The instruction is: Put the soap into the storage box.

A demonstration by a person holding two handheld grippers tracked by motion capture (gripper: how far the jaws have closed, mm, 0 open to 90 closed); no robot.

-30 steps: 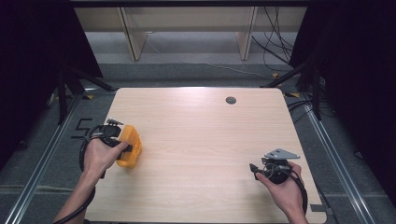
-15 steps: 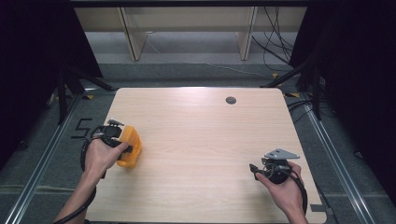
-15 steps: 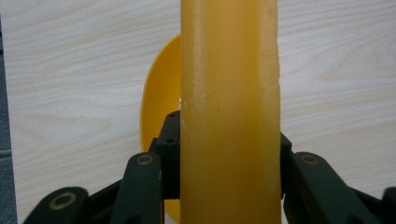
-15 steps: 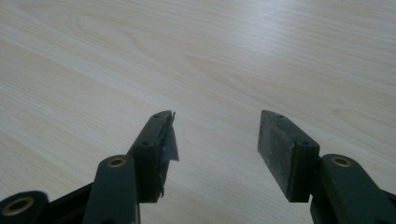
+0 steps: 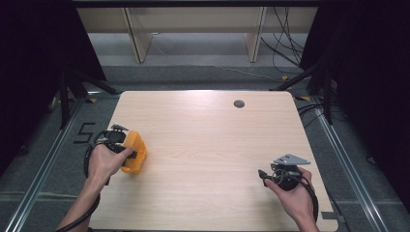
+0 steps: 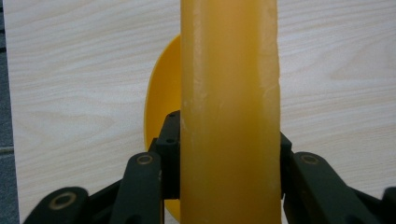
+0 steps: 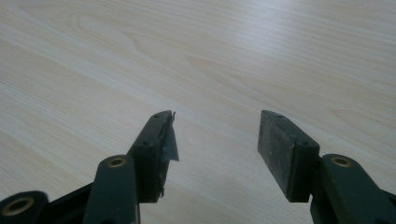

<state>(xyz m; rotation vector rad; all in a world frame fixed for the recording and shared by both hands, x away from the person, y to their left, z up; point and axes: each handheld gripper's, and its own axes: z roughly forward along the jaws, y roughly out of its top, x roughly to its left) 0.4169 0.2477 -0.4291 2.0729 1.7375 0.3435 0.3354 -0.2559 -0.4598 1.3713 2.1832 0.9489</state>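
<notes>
My left gripper sits near the left edge of the wooden table, shut on a yellow plastic object held in the person's left hand. In the left gripper view the yellow object runs up between the two jaws as a thick upright wall, with a rounded yellow part behind it on the left. My right gripper rests low over the table's front right area. In its own view the right gripper stands open with only bare wood between its pads.
A dark round grommet hole lies near the table's far edge. Wooden shelf legs and loose cables are on the floor beyond the table. A black "5" mark is on the floor to the left.
</notes>
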